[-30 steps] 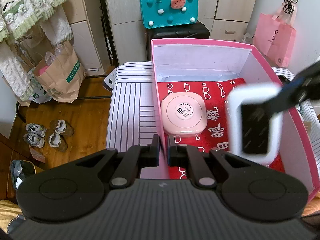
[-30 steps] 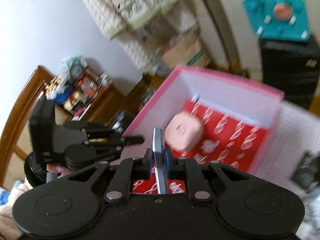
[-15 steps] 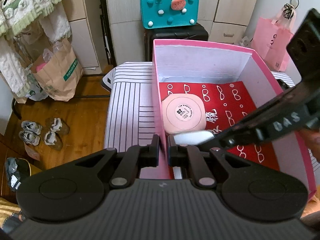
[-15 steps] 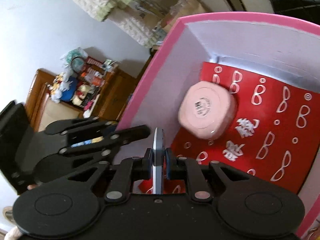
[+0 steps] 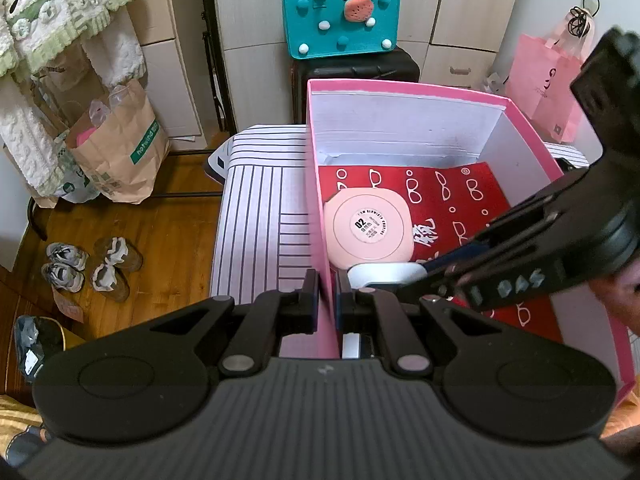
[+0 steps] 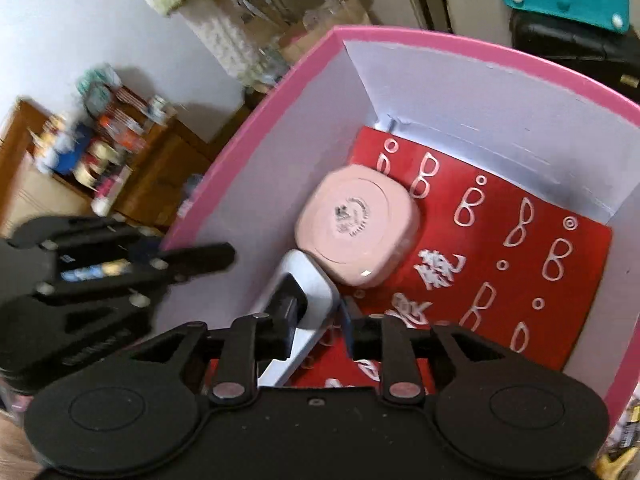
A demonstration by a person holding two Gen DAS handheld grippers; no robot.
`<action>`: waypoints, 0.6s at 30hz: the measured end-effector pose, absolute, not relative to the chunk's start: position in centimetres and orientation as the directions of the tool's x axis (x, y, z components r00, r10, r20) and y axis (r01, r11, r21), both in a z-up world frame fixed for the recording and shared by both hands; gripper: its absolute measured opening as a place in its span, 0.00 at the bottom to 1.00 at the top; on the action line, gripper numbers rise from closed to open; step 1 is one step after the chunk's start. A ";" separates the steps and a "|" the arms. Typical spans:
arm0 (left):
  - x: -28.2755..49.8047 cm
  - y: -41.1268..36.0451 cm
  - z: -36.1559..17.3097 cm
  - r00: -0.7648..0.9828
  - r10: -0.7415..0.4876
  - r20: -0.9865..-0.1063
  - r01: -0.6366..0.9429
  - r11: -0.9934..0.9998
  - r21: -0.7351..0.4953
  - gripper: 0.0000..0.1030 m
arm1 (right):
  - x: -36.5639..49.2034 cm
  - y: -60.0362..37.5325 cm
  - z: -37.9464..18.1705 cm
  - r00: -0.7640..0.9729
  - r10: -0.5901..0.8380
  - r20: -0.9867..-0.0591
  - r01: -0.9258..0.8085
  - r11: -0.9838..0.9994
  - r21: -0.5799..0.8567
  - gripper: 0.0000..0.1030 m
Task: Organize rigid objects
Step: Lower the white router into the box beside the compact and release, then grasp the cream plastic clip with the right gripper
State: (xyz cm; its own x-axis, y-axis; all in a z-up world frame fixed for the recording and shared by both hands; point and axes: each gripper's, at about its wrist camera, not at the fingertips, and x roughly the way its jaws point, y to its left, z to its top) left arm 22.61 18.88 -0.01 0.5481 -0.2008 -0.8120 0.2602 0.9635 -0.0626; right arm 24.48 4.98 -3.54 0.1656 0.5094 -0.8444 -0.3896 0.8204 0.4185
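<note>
Left gripper [image 5: 328,296] is clamped on the pink box [image 5: 404,88] at its left wall, pinning it on the striped table [image 5: 256,200]. Inside, the pink compact [image 5: 368,228] sits flat on the red liner [image 5: 480,196], against the left wall, roughly mid-length. Just beside it, toward the box's near-left corner, the white mirror [image 6: 308,292] leans tilted, touching or nearly touching the compact. Right gripper [image 6: 316,320] is low in the box, jaws opening; mirror is between them but the pads look off it, so I read it as released. Progress: two items in the box. Can't see any other loose items, so can't tell what remains.
</note>
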 end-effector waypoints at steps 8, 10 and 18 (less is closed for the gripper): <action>22.7 18.6 -0.1 0.550 -0.200 -0.811 0.257 0.964 -0.064 0.07 | 22.1 1.6 1.2 0.343 0.484 -0.805 -0.459 0.834 0.306 0.34; 22.7 18.6 -0.1 0.552 -0.199 -0.810 0.254 0.965 -0.064 0.07 | 20.9 -0.2 2.8 0.389 0.491 -0.779 -0.470 0.833 0.291 0.35; 22.5 18.5 -0.2 0.556 -0.198 -0.807 0.257 0.965 -0.060 0.07 | 15.1 -8.3 5.4 0.568 0.379 -0.731 -0.379 0.908 0.177 0.38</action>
State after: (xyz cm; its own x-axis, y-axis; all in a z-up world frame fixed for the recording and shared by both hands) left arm 22.53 18.49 -0.16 0.5559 -0.1984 -0.8072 0.2567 0.9646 -0.0604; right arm 15.12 -8.35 5.42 0.5677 0.3795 -0.7306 -0.3791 0.9082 0.1772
